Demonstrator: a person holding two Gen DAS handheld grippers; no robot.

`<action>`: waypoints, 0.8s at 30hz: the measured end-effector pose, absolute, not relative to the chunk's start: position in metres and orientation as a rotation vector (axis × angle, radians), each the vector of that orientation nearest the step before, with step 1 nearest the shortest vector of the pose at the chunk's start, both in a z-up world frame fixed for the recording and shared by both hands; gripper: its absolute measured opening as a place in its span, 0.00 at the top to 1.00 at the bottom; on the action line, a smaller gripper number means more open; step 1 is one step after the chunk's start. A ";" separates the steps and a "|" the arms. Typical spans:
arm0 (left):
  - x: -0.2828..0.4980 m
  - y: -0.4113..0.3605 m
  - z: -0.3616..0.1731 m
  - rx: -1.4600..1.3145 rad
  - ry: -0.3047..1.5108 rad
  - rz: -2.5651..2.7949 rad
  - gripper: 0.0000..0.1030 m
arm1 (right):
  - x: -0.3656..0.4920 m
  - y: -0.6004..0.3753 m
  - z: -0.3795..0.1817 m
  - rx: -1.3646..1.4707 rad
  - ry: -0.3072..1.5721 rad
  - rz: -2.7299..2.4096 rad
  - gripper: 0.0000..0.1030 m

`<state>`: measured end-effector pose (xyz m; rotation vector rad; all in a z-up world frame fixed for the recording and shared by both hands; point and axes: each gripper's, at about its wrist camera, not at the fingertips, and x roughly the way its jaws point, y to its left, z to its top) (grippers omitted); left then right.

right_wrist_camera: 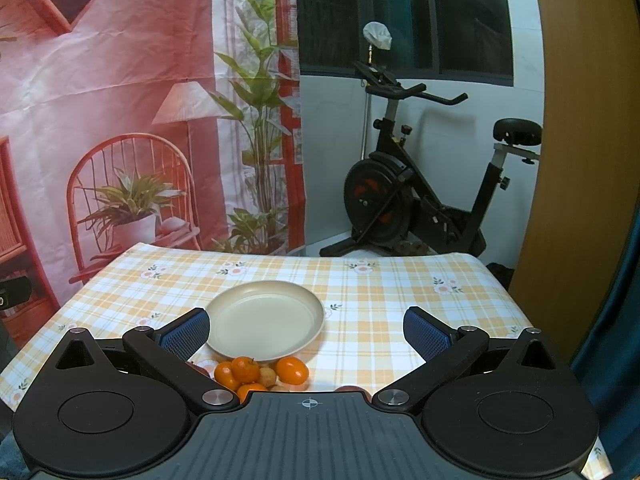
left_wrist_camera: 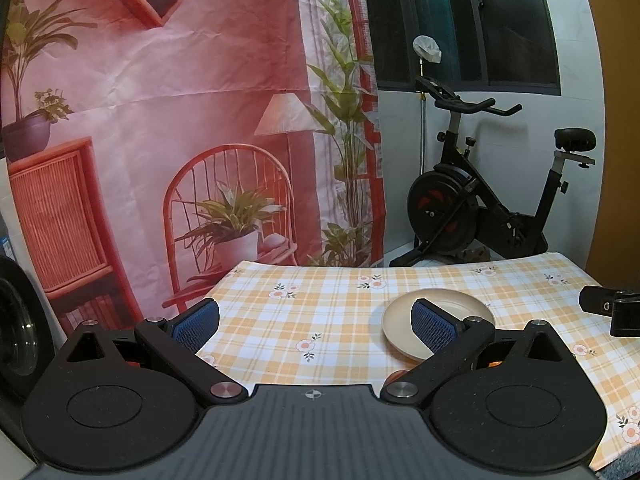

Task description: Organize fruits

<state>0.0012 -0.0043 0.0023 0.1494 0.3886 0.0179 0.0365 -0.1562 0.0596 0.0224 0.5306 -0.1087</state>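
Fruit sits nearest in the right wrist view, a tight cluster of glossy oranges (right_wrist_camera: 256, 372) with a small, rough, tan round fruit (right_wrist_camera: 267, 376) among them, pressed against the near rim of the plate (right_wrist_camera: 224, 320) and partly hidden behind the right gripper's body. At least 4 oranges show; reddish fruit edges peek out at either side of the cluster, too hidden to identify. The right gripper (right_wrist_camera: 306, 332) is spread wide with nothing between its ribbed blue pads (right_wrist_camera: 426, 334), the left pad overlapping the plate's rim in the picture. The left gripper (left_wrist_camera: 316, 326) hangs just as wide and empty, its right pad (left_wrist_camera: 434, 326) in front of the same plate (left_wrist_camera: 472, 304), which looks bare, round, smooth, cream and shallow-rimmed. A checked tablecloth (right_wrist_camera: 380, 300) in orange and white with small flower prints covers the table; bare cloth lies open to the right of the plate and behind it up to the far edge. Beyond that edge, a black exercise bike (right_wrist_camera: 408, 184) stands against a white wall under a dark window, and a creased pink printed backdrop (right_wrist_camera: 120, 80) showing a rattan chair and plants hangs to the left.
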 end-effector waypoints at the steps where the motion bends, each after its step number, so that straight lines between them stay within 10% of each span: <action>1: 0.001 -0.004 0.002 0.149 0.389 0.018 0.00 | 0.037 -0.156 0.059 0.023 0.531 -0.109 0.00; 24: 0.001 -0.004 0.002 0.149 0.389 0.018 0.00 | 0.037 -0.158 0.060 0.026 0.533 -0.108 0.00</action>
